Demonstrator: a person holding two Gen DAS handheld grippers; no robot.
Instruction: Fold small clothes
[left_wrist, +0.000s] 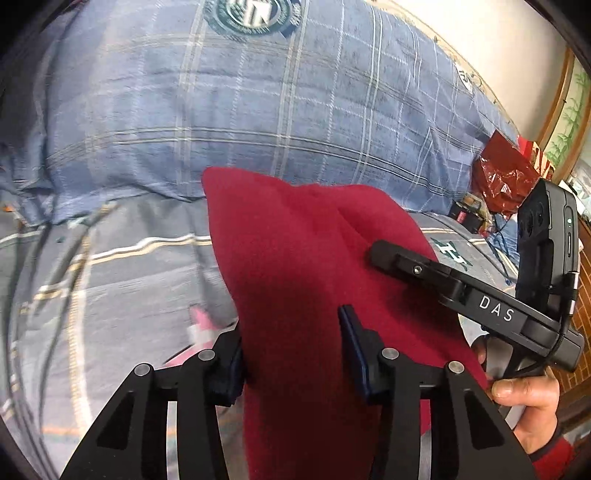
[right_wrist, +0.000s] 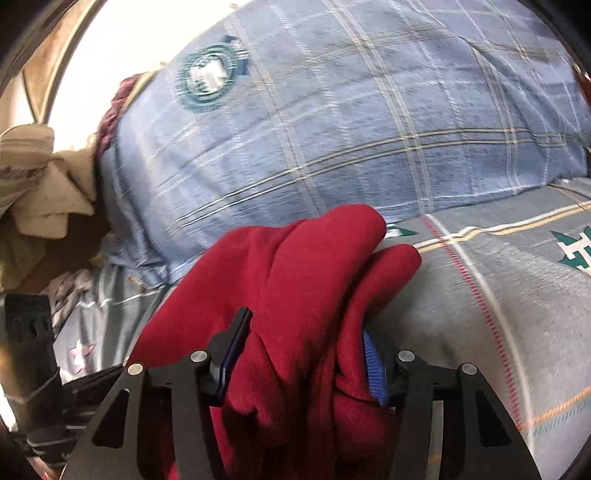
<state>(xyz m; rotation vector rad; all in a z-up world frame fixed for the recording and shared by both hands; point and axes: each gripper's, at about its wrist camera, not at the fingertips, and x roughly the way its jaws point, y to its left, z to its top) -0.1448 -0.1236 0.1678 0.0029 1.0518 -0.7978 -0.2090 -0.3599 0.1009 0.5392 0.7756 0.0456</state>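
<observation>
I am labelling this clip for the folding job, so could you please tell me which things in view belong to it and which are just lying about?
Belongs to the job:
red garment
left gripper
right gripper

Lying about:
blue plaid quilt
grey bedsheet
red foil bag
beige cloth

The right gripper (right_wrist: 303, 354) is sitting at the bottom centre of the frame, its jaws pressing from both sides on a bunched red garment (right_wrist: 295, 266); the cloth is spilling up toward the middle; behind it a blue plaid quilt (right_wrist: 351, 110) is filling the upper frame; a grey checked sheet (right_wrist: 498, 295) is spreading lower right; beige cloth (right_wrist: 40, 184) is lying at the left edge.
</observation>
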